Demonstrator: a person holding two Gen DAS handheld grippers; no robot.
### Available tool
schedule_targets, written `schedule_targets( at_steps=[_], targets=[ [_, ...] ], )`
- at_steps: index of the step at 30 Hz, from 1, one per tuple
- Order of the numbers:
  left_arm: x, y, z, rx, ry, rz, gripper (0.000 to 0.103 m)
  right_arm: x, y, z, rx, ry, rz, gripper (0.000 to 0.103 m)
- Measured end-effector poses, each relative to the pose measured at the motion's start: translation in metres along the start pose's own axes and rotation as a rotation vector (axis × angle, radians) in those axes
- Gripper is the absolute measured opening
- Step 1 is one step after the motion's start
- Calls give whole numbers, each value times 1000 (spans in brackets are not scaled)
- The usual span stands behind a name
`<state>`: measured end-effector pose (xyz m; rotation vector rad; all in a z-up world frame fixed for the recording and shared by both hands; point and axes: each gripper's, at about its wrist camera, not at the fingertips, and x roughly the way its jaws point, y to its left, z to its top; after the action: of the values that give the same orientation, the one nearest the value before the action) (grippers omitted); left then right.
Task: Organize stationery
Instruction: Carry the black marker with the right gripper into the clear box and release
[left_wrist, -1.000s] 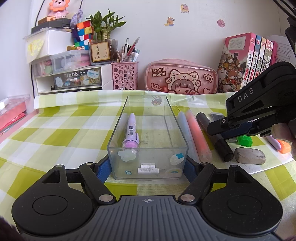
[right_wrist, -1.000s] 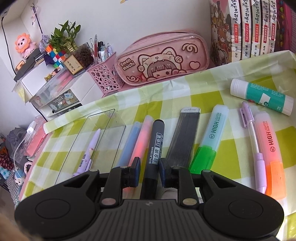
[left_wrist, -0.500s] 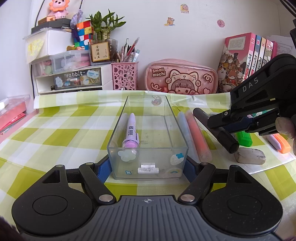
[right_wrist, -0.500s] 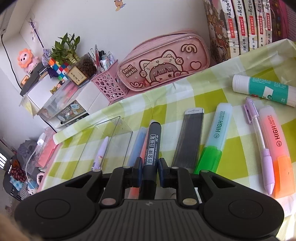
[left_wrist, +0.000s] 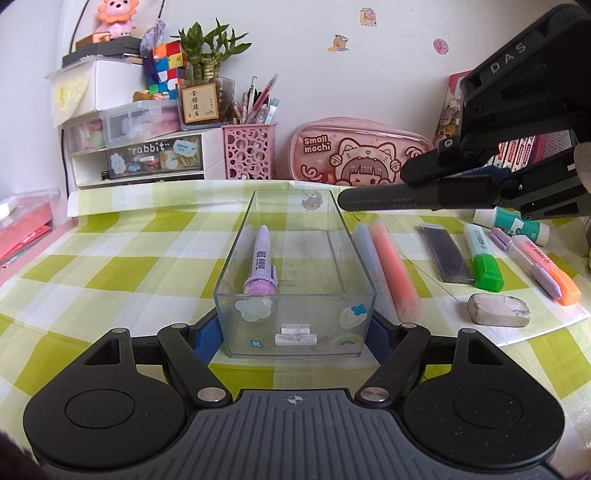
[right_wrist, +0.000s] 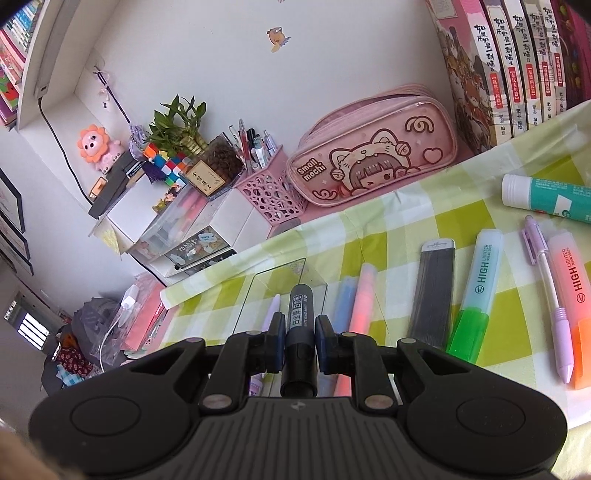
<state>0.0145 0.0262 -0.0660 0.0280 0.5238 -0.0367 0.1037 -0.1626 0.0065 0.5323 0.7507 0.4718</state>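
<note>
Right now our right gripper (right_wrist: 299, 332) is clenched on the black marker (left_wrist: 413, 198), lifted off the desk (left_wrist: 110, 258) and hanging over the far right corner of the clear box (left_wrist: 295, 291). Our left gripper (left_wrist: 293, 334) grasps the box's near end, pads on both side walls. Inside, along the left wall, lies a purple pen (left_wrist: 261, 264). Blue & pink pens (left_wrist: 391, 269) sit just beside the box's right wall.

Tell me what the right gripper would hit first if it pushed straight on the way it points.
Probably the clear box: the right gripper and its black marker aim down at the box's far end, though depth is hard to judge.
</note>
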Motion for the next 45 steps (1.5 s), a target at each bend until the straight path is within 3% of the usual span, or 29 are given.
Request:
schedule_targets(
  at_steps=[7, 17, 24, 33, 36, 45],
  targets=[
    [0, 0, 0, 0, 0, 0, 76, 7, 23, 8, -36, 0, -2, 21],
    [0, -1, 0, 0, -1, -1, 76, 56, 58, 7, -173, 91, -177, 21],
    [0, -1, 0, -1, -1, 1, 75, 84, 63, 7, -189, 176, -222, 21],
    [0, -1, 0, -1, -1, 1, 75, 97, 60, 1, -162, 242, -182, 21],
    [0, -1, 0, -1, -1, 1, 75, 95, 59, 1, -149, 259, -131, 22],
    [0, -1, 0, -1, -1, 1, 75, 83, 63, 3, -178, 224, -123, 25]
  ],
)
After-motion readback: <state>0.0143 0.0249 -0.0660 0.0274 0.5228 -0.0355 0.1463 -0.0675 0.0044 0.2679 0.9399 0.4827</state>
